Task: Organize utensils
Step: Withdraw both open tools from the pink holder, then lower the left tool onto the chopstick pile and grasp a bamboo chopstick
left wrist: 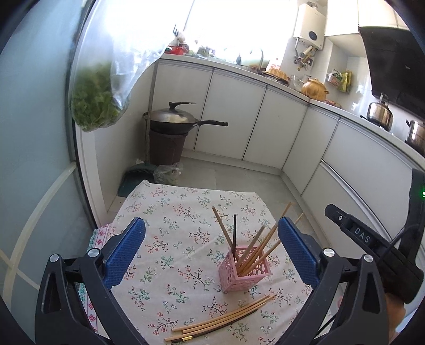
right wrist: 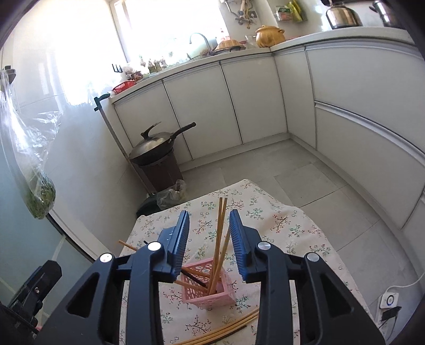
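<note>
Although the left blue pad is hiding part of the pink lattice basket (right wrist: 209, 288), the right gripper (right wrist: 209, 238) is standing partly spread around two upright wooden chopsticks (right wrist: 220, 236), pads not touching them. Beneath the wide-spread left gripper (left wrist: 211, 252), loose chopsticks (left wrist: 220, 322) are lying on floral cloth (left wrist: 164, 212), ends cut off.

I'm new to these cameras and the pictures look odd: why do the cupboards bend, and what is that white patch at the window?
Left wrist view: the fisheye lens bows the white cupboard doors, the window is blown out to pure white, and the hanging clear plastic bag of greens is blurred. Right wrist view: same bending, window glare washing over the glossy wall.
</note>
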{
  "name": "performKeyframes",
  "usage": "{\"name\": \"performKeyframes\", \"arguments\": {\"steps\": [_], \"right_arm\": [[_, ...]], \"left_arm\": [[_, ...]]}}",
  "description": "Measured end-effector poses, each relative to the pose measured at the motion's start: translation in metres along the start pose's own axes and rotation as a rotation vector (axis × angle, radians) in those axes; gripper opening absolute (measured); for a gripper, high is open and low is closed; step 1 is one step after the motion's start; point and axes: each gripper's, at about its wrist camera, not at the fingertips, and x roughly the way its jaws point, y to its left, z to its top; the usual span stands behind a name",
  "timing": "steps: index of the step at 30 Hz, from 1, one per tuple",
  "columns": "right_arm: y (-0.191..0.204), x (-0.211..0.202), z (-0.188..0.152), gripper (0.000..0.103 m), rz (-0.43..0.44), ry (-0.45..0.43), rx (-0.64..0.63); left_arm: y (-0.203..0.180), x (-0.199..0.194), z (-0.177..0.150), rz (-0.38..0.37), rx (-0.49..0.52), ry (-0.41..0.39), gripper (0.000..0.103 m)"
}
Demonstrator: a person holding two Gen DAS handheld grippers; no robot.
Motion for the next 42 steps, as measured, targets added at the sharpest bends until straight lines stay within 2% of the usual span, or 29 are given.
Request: {"name": "performKeyframes", "arguments": {"steps": [2,12,18,19,26,33,38,42], "right_arm": [[-0.002,-0.008,-0.005,0.041,-0.022,-0.014,-0.025],[-0.030,-0.037,-0.041,0.053,-0.099,0.009,-0.079],[-0.055,-0.054,-0.065,0.071,-0.161,0.022,-0.057],[-0.060,-0.057,-0.069,0.076,-0.171,0.028,-0.042],[-0.083,-0.073,-0.083,0.092,-0.233,0.041,0.004],[-0.092,-0.079,-0.102,0.095,-0.271,0.094,-0.035],[-0.103,-0.087,-0.116,0.096,-0.273,0.143,-0.014],[-0.114,-0.092,-0.131,0.096,-0.265,0.215,0.026]], "left_arm": [[-0.008,-0.001,-0.002,0.000,0.020,-0.004,0.096],[-0.040,-0.003,-0.033,-0.003,0.119,0.037,0.096],[-0.055,-0.008,-0.055,0.008,0.190,0.047,0.096],[-0.056,-0.008,-0.058,0.006,0.193,0.052,0.096],[-0.063,-0.010,-0.078,0.003,0.230,0.086,0.096],[-0.073,-0.011,-0.093,-0.014,0.284,0.111,0.096],[-0.075,-0.005,-0.102,-0.034,0.292,0.156,0.096],[-0.076,0.015,-0.113,-0.062,0.317,0.250,0.096]]}}
